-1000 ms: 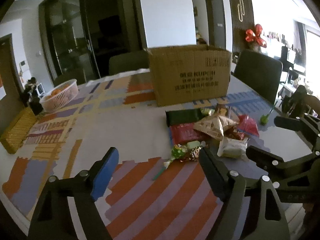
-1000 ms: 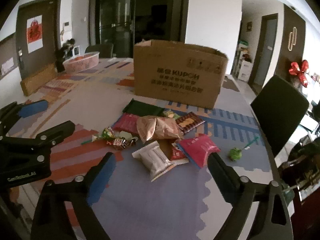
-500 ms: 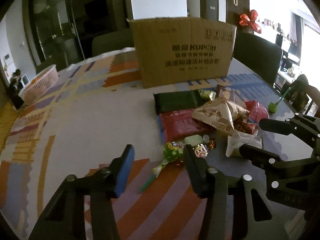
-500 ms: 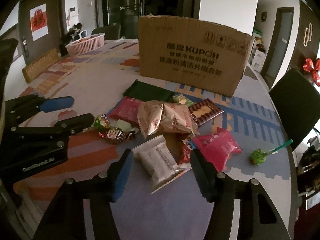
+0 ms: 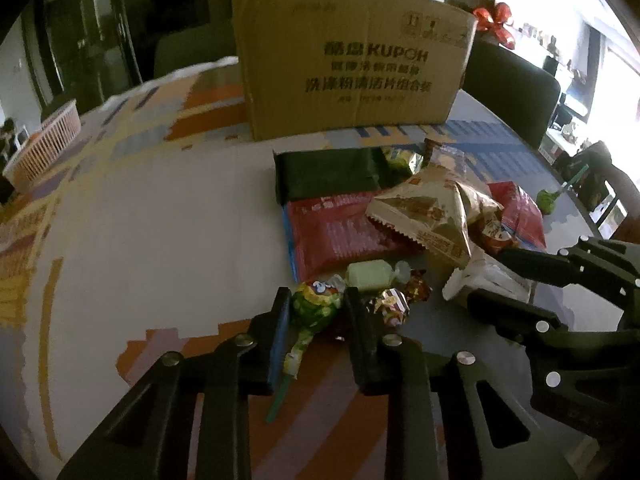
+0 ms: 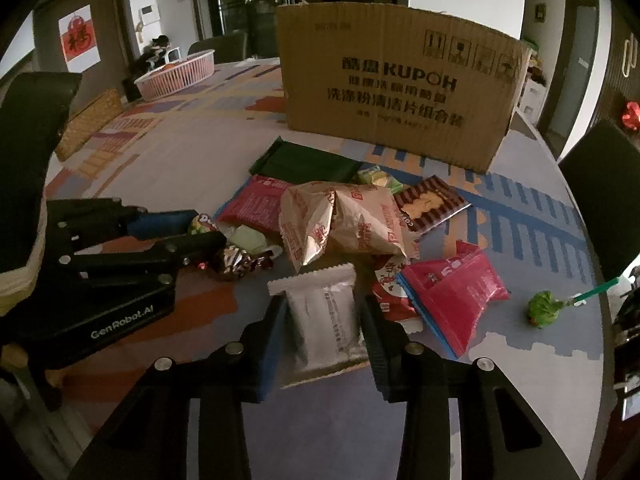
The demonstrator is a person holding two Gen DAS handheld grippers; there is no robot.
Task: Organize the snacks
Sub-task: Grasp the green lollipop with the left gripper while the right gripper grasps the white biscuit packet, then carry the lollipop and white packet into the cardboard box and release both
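Note:
A pile of snacks lies on the table before a brown cardboard box point(image 5: 352, 60) point(image 6: 396, 80). My left gripper point(image 5: 316, 312) has its fingers on both sides of a green-wrapped lollipop point(image 5: 314, 306), touching its wrapper. My right gripper point(image 6: 322, 320) has its fingers against both sides of a white packet point(image 6: 324, 316). In the pile are a tan crinkled bag point(image 6: 340, 220), a red packet point(image 5: 336, 232), a dark green packet point(image 5: 328, 174), a pink packet point(image 6: 452, 296) and small candies point(image 5: 394, 304).
A second green lollipop point(image 6: 544, 308) lies alone at the right near the table edge. A pink basket point(image 6: 176, 74) stands at the far left. Dark chairs point(image 6: 600, 184) stand around the table. The patterned tablecloth point(image 5: 140, 220) is bare at left.
Both grippers moved forward and down to the pile and narrowed: the left around the green lollipop, the right around the white packet.

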